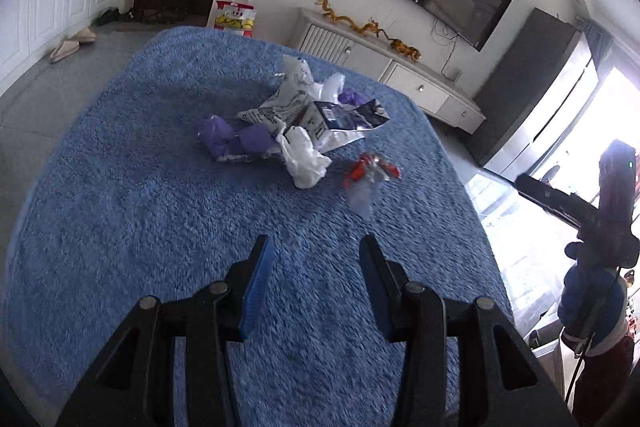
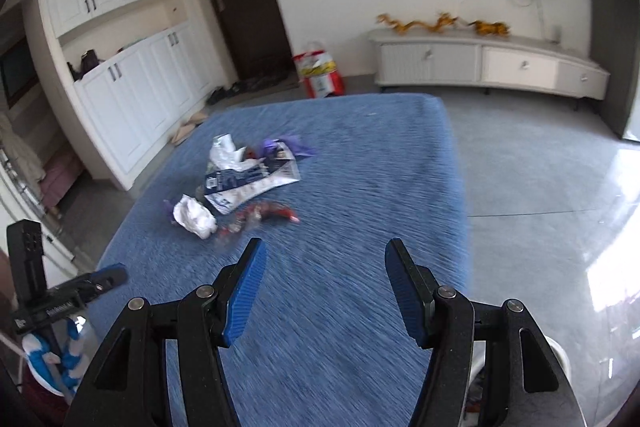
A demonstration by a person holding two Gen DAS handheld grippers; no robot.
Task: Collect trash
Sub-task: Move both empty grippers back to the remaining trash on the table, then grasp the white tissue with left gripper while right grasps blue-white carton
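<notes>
- Left claw (image 1: pixel 316 247) and right claw (image 2: pixel 324 259) both released, empty; poised above blue bench (image 1: pixel 140 227), likely for approach
- Trash pile (image 1: pixel 296 123) mid-bench, ahead of both; red wrapper (image 1: pixel 370 171) nearest, slightly apart

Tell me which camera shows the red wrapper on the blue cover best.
The left wrist view shows the red wrapper best: it is fairly sharp there and lies apart from the white tissue. In the right wrist view the same wrapper is smeared by motion blur, so its shape is hard to read.
</notes>
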